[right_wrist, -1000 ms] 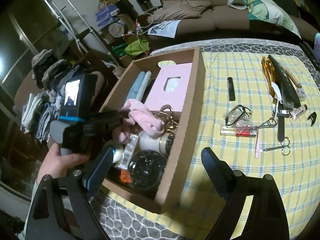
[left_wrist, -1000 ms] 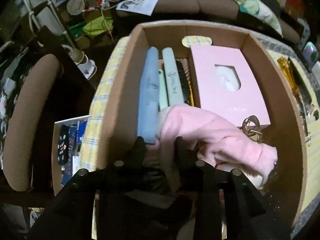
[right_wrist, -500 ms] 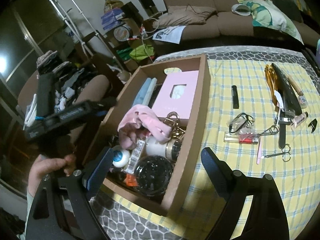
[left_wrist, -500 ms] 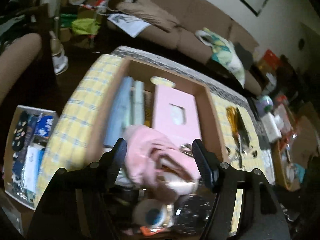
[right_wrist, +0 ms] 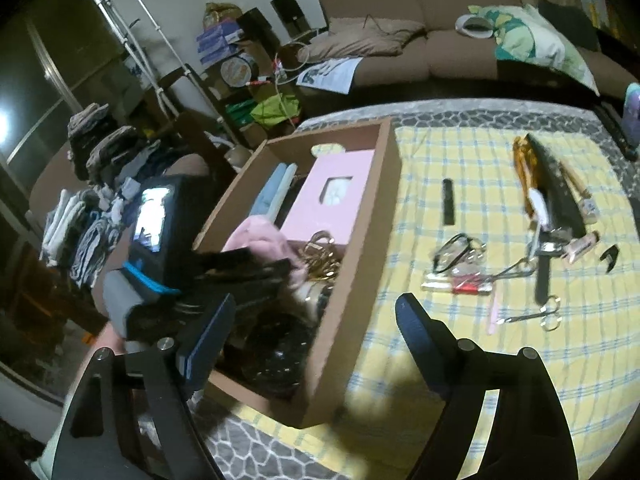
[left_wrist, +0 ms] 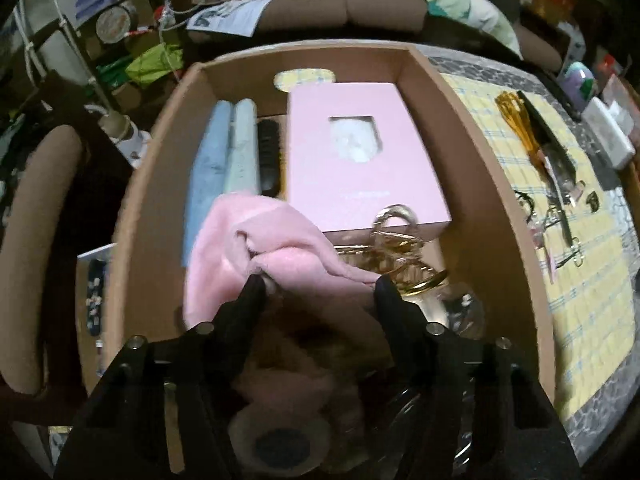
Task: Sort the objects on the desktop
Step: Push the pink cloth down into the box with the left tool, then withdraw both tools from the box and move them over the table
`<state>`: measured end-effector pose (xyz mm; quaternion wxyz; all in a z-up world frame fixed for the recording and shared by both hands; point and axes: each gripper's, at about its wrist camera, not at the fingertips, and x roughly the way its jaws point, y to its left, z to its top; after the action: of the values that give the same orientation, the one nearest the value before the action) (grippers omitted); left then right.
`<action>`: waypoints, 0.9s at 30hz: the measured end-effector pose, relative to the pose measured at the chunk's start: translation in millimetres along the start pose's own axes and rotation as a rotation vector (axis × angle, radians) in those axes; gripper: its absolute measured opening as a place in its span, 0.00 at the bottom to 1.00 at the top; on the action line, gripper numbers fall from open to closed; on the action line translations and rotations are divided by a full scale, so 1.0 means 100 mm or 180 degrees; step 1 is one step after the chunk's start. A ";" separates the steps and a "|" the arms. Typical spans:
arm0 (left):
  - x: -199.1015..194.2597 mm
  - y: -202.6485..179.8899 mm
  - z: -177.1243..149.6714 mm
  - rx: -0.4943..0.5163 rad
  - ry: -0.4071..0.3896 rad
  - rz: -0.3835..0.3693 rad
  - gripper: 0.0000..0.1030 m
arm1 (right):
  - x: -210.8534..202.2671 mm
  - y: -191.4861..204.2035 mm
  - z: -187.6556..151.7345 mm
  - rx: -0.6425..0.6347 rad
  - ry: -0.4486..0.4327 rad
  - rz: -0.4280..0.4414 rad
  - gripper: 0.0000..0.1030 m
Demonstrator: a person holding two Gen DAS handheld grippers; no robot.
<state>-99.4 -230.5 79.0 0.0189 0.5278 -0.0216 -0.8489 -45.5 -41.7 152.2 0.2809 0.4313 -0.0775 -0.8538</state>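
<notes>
Under the pink cloth (left_wrist: 280, 256), box (left_wrist: 492, 184) contents blur together.

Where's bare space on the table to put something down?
Bare yellow checked tablecloth between the brown cardboard box and the black comb, and the near patch below the small silver scissors. Crowded: the tool cluster at the right from the gold hair clip down to the scissors; the box interior around the pink fleece cloth is full.
</notes>
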 end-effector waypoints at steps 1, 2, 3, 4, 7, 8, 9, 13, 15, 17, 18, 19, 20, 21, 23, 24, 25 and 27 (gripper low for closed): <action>-0.03 0.02 -0.01 0.0013 -0.0006 0.0041 0.51 | -0.03 -0.03 0.01 -0.0001 -0.0016 -0.0021 0.83; -0.08 0.06 -0.04 -0.0011 -0.0019 0.0038 0.51 | -0.07 -0.08 0.03 0.0009 -0.0035 -0.0034 0.83; -0.11 0.07 -0.05 -0.0038 -0.0029 -0.0007 0.51 | -0.12 -0.14 0.04 0.0038 -0.0069 -0.0046 0.83; -0.14 0.09 -0.06 -0.0066 -0.0042 -0.0071 0.51 | -0.16 -0.20 0.05 0.0072 -0.0096 -0.0062 0.83; -0.28 0.14 -0.07 -0.0197 -0.0142 -0.0304 0.59 | -0.27 -0.40 0.09 0.0168 -0.0163 -0.0125 0.83; -0.33 0.15 -0.07 -0.0236 -0.0176 -0.0356 0.64 | -0.33 -0.48 0.10 0.0214 -0.0199 -0.0160 0.83; -0.39 0.15 -0.06 -0.0298 -0.0246 -0.0442 0.73 | -0.38 -0.56 0.10 0.0265 -0.0236 -0.0194 0.83; -0.61 0.08 -0.01 -0.0406 -0.0453 -0.0811 0.87 | -0.56 -0.93 0.11 0.0496 -0.0367 -0.0364 0.91; -0.68 -0.03 0.04 -0.0399 -0.0527 -0.0959 1.00 | -0.62 -1.12 0.10 0.0639 -0.0372 -0.0414 0.97; -0.72 -0.15 0.07 -0.0365 -0.0545 -0.1023 1.00 | -0.67 -1.30 0.07 0.0780 -0.0390 -0.0472 0.99; -0.73 -0.23 0.08 -0.0329 -0.0545 -0.1052 1.00 | -0.70 -1.37 0.06 0.0829 -0.0402 -0.0508 0.99; -0.73 -0.31 0.08 -0.0293 -0.0545 -0.1076 1.00 | -0.72 -1.44 0.04 0.0871 -0.0408 -0.0559 1.00; -0.73 -0.40 0.08 -0.0247 -0.0543 -0.1104 1.00 | -0.73 -1.51 0.03 0.0906 -0.0407 -0.0632 1.00; -0.73 -0.50 0.09 -0.0187 -0.0539 -0.1125 1.00 | -0.75 -1.57 0.01 0.0931 -0.0405 -0.0693 1.00; -0.73 -0.67 0.08 -0.0090 -0.0544 -0.1115 1.00 | -0.75 -1.67 -0.02 0.0949 -0.0383 -0.0793 1.00; -0.74 -0.76 0.08 -0.0036 -0.0547 -0.1101 1.00 | -0.75 -1.70 -0.03 0.0942 -0.0366 -0.0844 1.00; -0.74 -0.82 0.06 -0.0017 -0.0549 -0.1099 1.00 | -0.75 -1.73 -0.04 0.0916 -0.0352 -0.0902 1.00; -0.75 -0.94 0.06 0.0021 -0.0536 -0.1125 1.00 | -0.78 -1.73 -0.06 0.0846 -0.0367 -0.1000 1.00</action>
<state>-72.4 -131.9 142.8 -0.1341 0.4505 0.0672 -0.8801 -75.7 145.4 137.6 0.0802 0.4218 -0.1372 -0.8927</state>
